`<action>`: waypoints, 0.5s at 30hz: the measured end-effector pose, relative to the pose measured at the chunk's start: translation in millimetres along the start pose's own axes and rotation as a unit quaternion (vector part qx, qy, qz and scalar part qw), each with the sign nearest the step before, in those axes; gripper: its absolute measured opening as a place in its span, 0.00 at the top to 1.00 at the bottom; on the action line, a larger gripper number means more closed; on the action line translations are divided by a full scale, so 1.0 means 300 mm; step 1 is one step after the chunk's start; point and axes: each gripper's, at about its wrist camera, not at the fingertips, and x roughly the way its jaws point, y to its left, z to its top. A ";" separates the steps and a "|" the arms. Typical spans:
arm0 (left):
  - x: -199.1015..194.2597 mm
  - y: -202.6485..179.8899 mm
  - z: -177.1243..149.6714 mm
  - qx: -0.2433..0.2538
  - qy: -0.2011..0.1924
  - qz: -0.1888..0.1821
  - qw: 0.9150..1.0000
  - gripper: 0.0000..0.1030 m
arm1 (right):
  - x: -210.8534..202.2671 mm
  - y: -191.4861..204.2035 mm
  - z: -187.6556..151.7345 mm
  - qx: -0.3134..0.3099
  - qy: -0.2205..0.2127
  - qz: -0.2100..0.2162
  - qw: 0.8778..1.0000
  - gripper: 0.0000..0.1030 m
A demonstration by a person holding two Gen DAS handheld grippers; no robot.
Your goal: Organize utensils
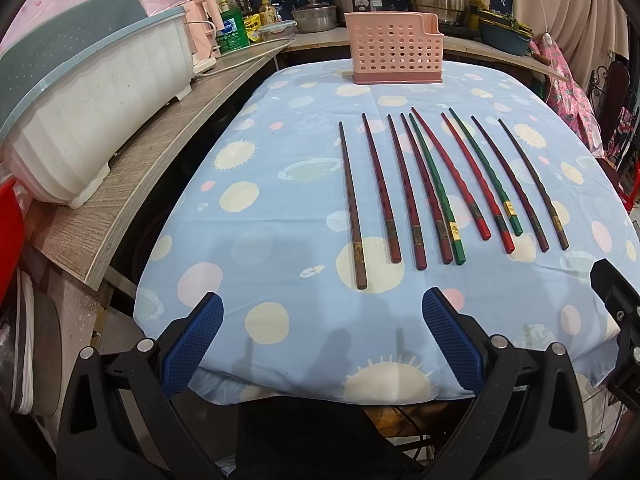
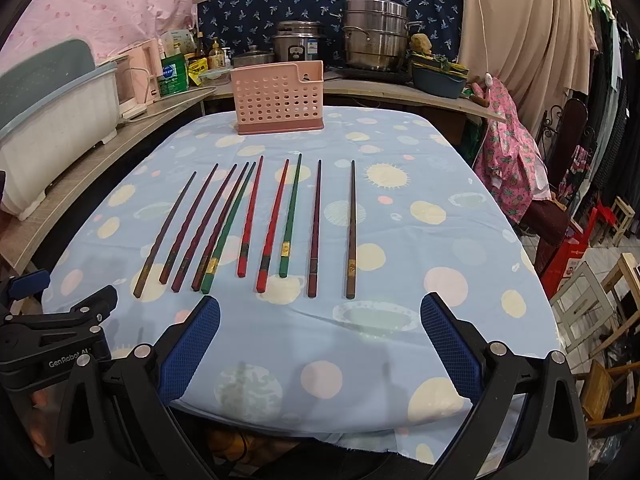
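Several chopsticks lie side by side on the blue patterned tablecloth (image 1: 280,208), tips pointing away: brown, dark red, green and red ones. The leftmost brown chopstick (image 1: 352,204) and the rightmost brown chopstick (image 2: 351,232) bound the row. A green chopstick (image 2: 291,216) and a red chopstick (image 2: 250,216) lie mid-row. A pink perforated holder (image 1: 394,48) (image 2: 280,98) stands upright at the table's far end, beyond the tips. My left gripper (image 1: 322,312) hovers open over the near edge, nothing between its blue pads. My right gripper (image 2: 320,314) is also open and holds nothing, just short of the handle ends.
A white dish tub with a blue rim (image 1: 100,120) sits on the wooden side counter (image 1: 132,200) at left. Pots (image 2: 374,40), a rice cooker (image 2: 298,46) and bottles (image 2: 174,70) line the back counter. A chair draped in pink cloth (image 2: 512,160) stands at right.
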 end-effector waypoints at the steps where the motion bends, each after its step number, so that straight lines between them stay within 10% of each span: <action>1: 0.002 -0.002 0.000 0.000 0.000 0.000 1.000 0.08 | 0.000 -0.003 0.000 0.000 0.000 0.000 1.000 0.07; 15: 0.000 -0.001 -0.001 0.000 0.000 0.000 1.000 0.08 | -0.002 -0.004 -0.001 0.002 0.000 0.001 1.000 0.07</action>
